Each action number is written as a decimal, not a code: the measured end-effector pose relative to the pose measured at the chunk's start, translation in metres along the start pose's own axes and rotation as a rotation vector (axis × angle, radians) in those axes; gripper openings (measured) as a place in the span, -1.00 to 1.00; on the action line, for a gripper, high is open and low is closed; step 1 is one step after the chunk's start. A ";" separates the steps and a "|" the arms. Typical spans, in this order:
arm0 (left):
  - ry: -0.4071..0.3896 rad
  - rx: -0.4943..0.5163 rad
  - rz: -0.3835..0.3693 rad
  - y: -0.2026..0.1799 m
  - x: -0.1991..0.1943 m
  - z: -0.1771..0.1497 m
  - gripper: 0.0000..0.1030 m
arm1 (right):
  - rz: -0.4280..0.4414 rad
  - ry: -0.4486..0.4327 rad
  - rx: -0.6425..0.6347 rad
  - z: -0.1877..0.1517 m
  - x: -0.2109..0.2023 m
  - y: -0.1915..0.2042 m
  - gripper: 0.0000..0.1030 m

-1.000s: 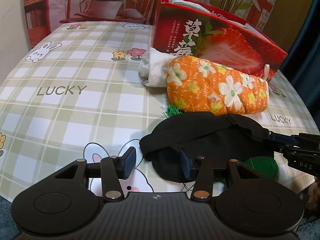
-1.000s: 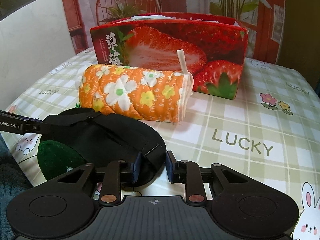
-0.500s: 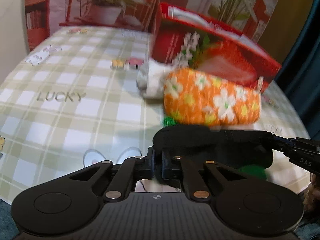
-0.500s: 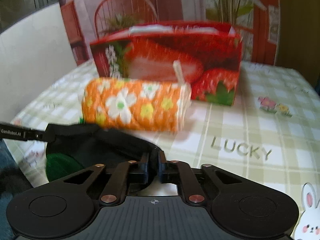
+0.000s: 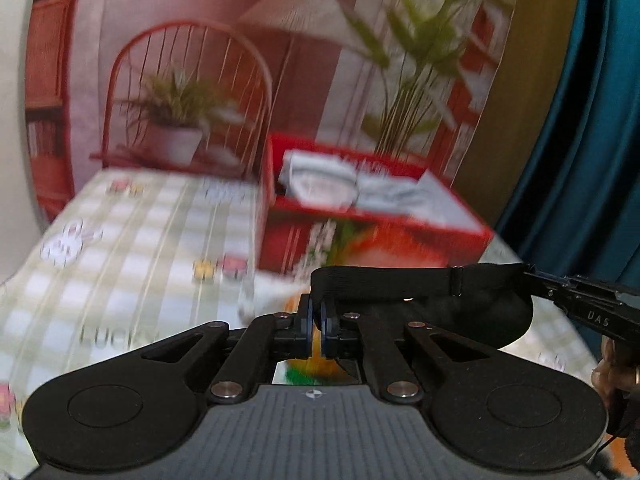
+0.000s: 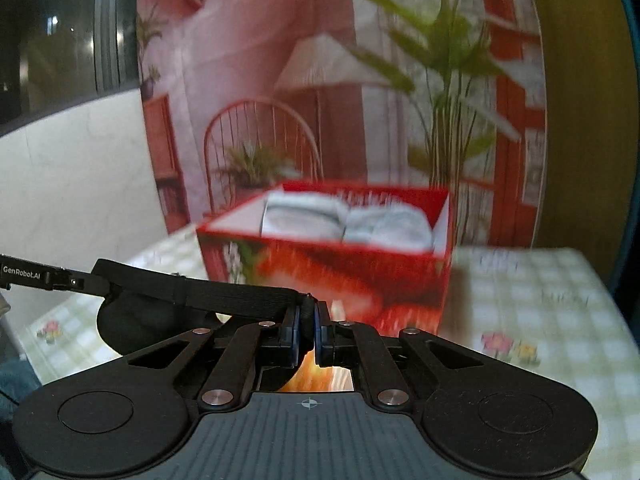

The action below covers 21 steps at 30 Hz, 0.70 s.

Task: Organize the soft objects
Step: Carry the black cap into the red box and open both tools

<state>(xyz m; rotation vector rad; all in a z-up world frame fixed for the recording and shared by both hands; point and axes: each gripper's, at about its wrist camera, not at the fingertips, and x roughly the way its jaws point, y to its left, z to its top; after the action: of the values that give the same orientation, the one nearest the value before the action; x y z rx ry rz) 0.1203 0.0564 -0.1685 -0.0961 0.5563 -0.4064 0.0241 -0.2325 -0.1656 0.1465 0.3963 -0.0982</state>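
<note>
1. Our left gripper is clamped on one end of the black eye mask; our right gripper is clamped on the other end.
2. The mask hangs stretched between both grippers, off the desk.
3. Just ahead sits the red strawberry box, open, with folded grey cloths inside.
4. We judge this the carry step; next we need to move forward over the box rim and release together.

Table under green-and-white check cloth, printed with bunnies, flowers, "LUCKY". Red strawberry-print box stands on it, ahead of both tongs, open-topped, pale folded cloth inside. Orange fabric glimpsed on the cloth below the left tongs; blurred.
</note>
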 end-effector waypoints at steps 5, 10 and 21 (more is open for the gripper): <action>-0.071 0.051 0.009 -0.016 0.009 0.036 -0.91 | -0.020 -0.055 -0.061 0.035 0.005 -0.007 -0.87; -0.140 0.080 0.036 -0.024 0.026 0.074 -0.91 | -0.047 -0.103 -0.104 0.070 0.024 -0.016 -0.87; -0.109 0.151 0.158 -0.032 0.129 0.138 -0.91 | -0.176 -0.135 -0.212 0.122 0.109 -0.033 -0.87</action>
<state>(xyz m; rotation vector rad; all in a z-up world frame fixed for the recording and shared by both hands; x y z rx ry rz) 0.2824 -0.0272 -0.1095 0.0705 0.4209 -0.2860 0.1664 -0.2917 -0.1008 -0.1046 0.2817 -0.2369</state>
